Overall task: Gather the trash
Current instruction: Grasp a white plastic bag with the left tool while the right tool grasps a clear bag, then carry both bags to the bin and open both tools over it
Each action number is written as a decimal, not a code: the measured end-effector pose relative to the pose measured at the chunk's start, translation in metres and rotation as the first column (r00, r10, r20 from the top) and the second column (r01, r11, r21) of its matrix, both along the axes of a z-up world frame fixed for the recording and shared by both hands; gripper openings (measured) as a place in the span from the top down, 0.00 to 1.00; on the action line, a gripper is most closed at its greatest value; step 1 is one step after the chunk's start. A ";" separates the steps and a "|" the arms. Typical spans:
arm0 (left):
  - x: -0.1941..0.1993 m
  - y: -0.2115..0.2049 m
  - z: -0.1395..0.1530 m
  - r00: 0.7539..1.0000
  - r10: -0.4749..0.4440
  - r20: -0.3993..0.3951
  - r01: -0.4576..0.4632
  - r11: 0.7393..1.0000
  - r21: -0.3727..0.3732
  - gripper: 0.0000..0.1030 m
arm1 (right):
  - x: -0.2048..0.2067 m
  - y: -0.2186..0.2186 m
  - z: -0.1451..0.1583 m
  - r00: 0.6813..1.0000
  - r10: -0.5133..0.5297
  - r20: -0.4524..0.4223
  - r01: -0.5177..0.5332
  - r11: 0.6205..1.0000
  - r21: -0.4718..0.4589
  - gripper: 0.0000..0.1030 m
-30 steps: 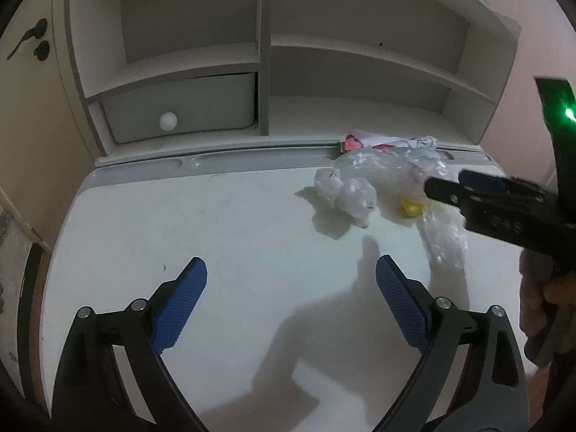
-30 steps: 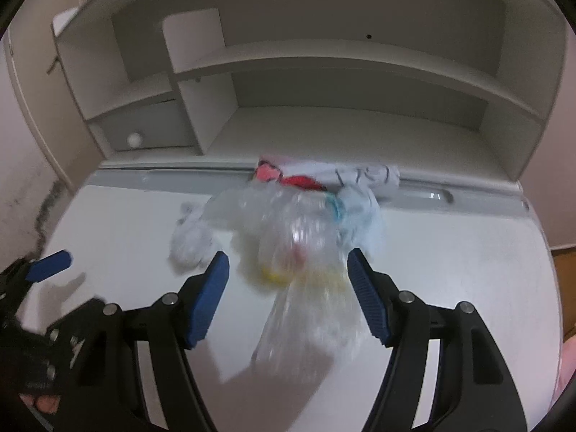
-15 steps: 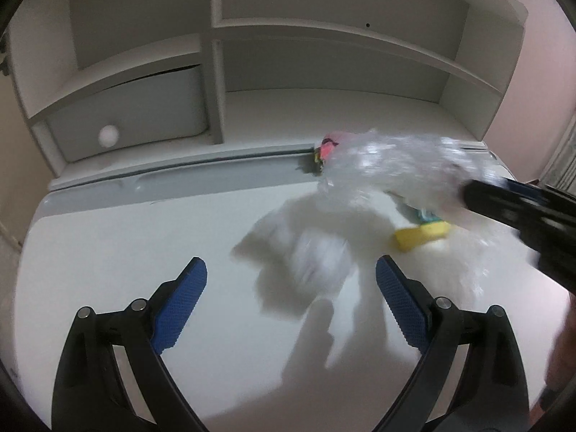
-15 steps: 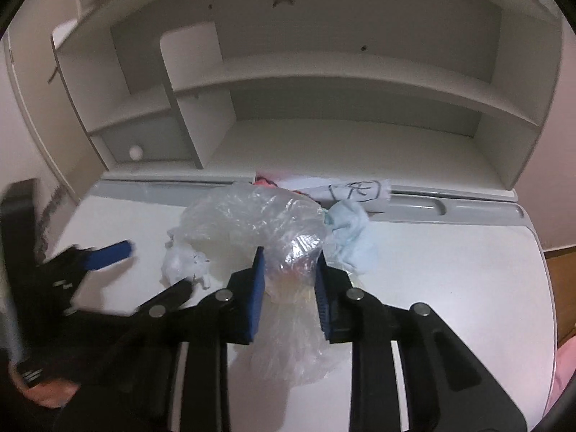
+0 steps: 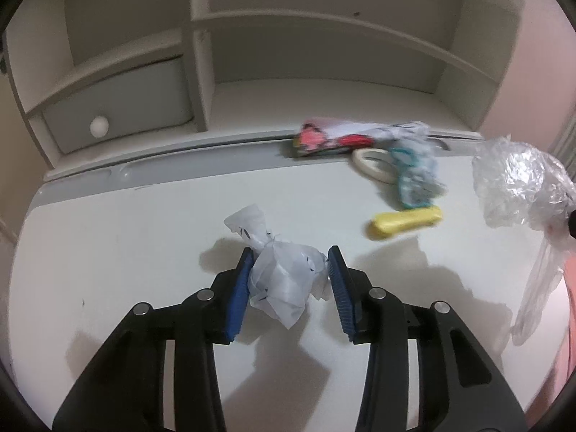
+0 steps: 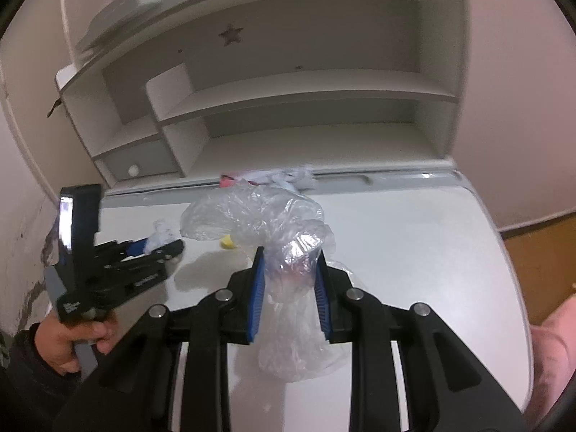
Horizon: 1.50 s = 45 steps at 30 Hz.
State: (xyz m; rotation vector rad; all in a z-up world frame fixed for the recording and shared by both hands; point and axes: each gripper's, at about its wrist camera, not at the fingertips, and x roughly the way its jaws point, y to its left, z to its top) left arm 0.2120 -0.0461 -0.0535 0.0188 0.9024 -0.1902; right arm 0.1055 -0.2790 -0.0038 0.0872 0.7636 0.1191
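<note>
The left gripper (image 5: pixel 289 270), its jaws having just closed, pinches a crumpled white tissue wad (image 5: pixel 284 280) on the white desk (image 5: pixel 108 252). The right gripper (image 6: pixel 289 280) clamps a clear crinkled plastic bag (image 6: pixel 259 216); a yellow plastic piece (image 5: pixel 405 221) lies ahead-right of the left gripper.

The white desk (image 5: pixel 108 252) carries a crumpled white tissue wad (image 5: pixel 284 280), a yellow plastic piece (image 5: pixel 405 221), a cream ring (image 5: pixel 374 165), a teal-and-white crumpled bundle (image 5: pixel 417 180) and a red-and-pink printed wrapper (image 5: pixel 324 140) at its back edge.
</note>
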 end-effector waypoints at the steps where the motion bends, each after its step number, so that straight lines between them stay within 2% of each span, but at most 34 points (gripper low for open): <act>1: -0.007 -0.007 0.005 1.000 -0.016 0.009 0.016 1.000 -0.001 0.60 | -0.007 -0.009 0.000 1.000 -0.018 0.001 0.018 1.000 0.004 0.76; 6: -0.049 -0.067 0.029 0.988 -0.144 0.047 0.145 0.989 -0.022 0.60 | -0.057 -0.073 -0.005 0.987 -0.163 -0.002 0.163 0.986 0.044 0.75; 9: -0.076 -0.117 0.041 0.964 -0.256 0.073 0.260 0.965 -0.042 0.60 | -0.093 -0.117 -0.011 0.965 -0.262 -0.011 0.262 0.963 0.065 0.75; 11: -0.099 -0.157 0.045 0.935 -0.344 0.088 0.350 0.935 -0.055 0.60 | -0.118 -0.145 -0.015 0.944 -0.328 -0.017 0.329 0.942 0.072 0.75; 15: -0.146 -0.227 0.048 0.859 -0.501 0.101 0.509 0.858 -0.073 0.60 | -0.180 -0.205 -0.024 0.884 -0.467 -0.028 0.467 0.879 0.091 0.75; 19: -0.198 -0.293 0.041 0.761 -0.641 0.097 0.648 0.758 -0.078 0.60 | -0.232 -0.254 -0.034 0.818 -0.573 -0.051 0.575 0.812 0.099 0.75; 23: -0.241 -0.348 0.032 0.663 -0.743 0.089 0.749 0.658 -0.081 0.60 | -0.284 -0.295 -0.055 0.747 -0.658 -0.091 0.664 0.740 0.108 0.75; 28: -0.276 -0.405 0.010 0.567 -0.822 0.057 0.822 0.561 -0.093 0.60 | -0.329 -0.332 -0.088 0.675 -0.722 -0.151 0.737 0.666 0.113 0.75; 31: -0.287 -0.428 -0.007 0.527 -0.849 0.036 0.848 0.522 -0.098 0.60 | -0.344 -0.347 -0.111 0.641 -0.743 -0.193 0.767 0.632 0.114 0.75; 34: -0.291 -0.451 -0.030 0.497 -0.868 0.005 0.863 0.494 -0.105 0.60 | -0.354 -0.360 -0.134 0.616 -0.752 -0.237 0.786 0.607 0.118 0.75; 36: -0.290 -0.462 -0.046 0.485 -0.874 -0.020 0.869 0.485 -0.103 0.60 | -0.357 -0.367 -0.149 0.602 -0.753 -0.266 0.795 0.594 0.119 0.75; 41: -0.287 -0.488 -0.082 0.467 -0.881 -0.072 0.877 0.472 -0.092 0.61 | -0.355 -0.388 -0.179 0.580 -0.750 -0.320 0.811 0.571 0.131 0.75; 45: -0.283 -0.499 -0.097 0.464 -0.881 -0.090 0.877 0.471 -0.092 0.61 | -0.348 -0.400 -0.197 0.568 -0.745 -0.349 0.818 0.557 0.143 0.75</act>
